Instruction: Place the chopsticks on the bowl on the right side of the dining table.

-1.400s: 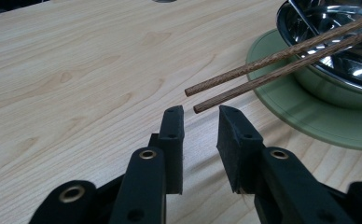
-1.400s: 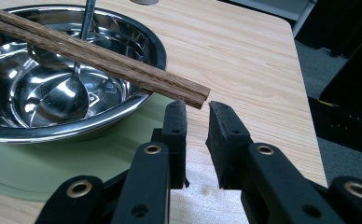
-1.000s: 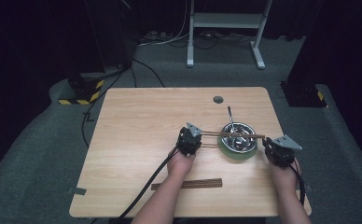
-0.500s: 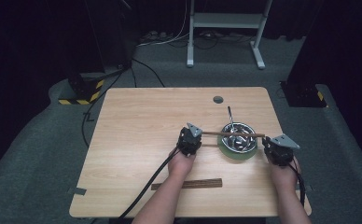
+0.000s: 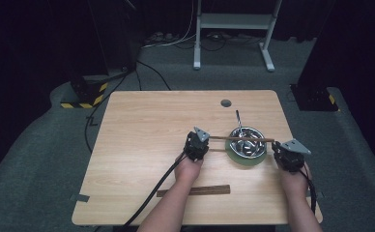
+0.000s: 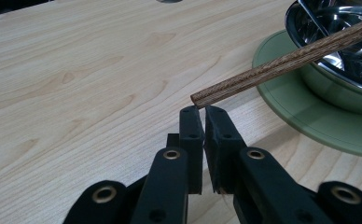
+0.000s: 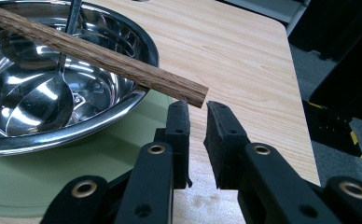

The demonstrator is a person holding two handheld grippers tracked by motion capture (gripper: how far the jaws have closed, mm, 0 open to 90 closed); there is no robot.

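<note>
A brown wooden chopstick (image 5: pixel 241 139) lies level across the rim of a steel bowl (image 5: pixel 253 147), which stands on a round green plate (image 5: pixel 234 158). A metal spoon (image 5: pixel 238 121) leans in the bowl. My left gripper (image 5: pixel 208 141) is at the stick's left end. Its jaws (image 6: pixel 203 109) are shut just under the stick's cut end (image 6: pixel 202 97), with nothing between the pads. My right gripper (image 5: pixel 274 145) is at the stick's right end. Its jaws (image 7: pixel 197 106) stand a narrow gap apart, and the stick's tip (image 7: pixel 195 95) sits over the left pad, not in the gap.
A dark wooden strip (image 5: pixel 194 190) lies on the light wooden table (image 5: pixel 147 125) near its front edge, between my forearms. A round cable hole (image 5: pixel 225 103) is at the table's far side. The right table edge runs close behind my right gripper.
</note>
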